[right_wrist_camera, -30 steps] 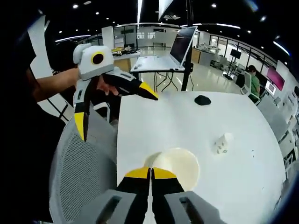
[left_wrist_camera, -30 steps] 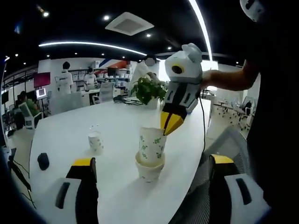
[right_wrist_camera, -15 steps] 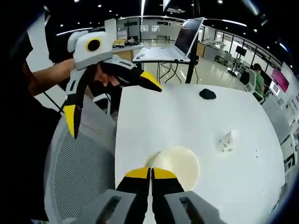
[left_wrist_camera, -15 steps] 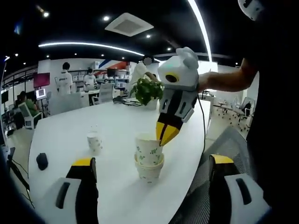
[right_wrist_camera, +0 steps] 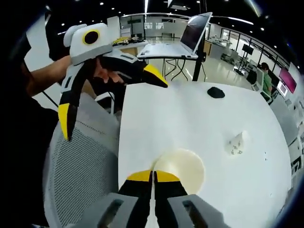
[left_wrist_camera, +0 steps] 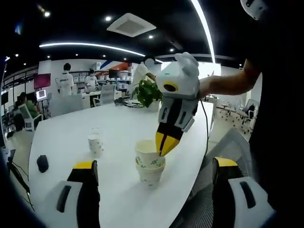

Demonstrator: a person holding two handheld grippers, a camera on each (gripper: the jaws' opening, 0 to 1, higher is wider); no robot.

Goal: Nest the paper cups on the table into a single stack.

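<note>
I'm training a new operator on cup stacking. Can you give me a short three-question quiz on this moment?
1. True or false: the left gripper is shut.
2. What does the right gripper pinch?
A. plant
B. upper cup's rim
C. mouse
3. Fill in: the single cup stands ____ from the stack.

Key: 1 false, its jaws are spread wide. 2 B, the upper cup, seated in the stack. 3 apart.

Open office: white table (left_wrist_camera: pixel 123 123), mesh chair (right_wrist_camera: pixel 83 175), ceiling strip lights (left_wrist_camera: pixel 95 46).
</note>
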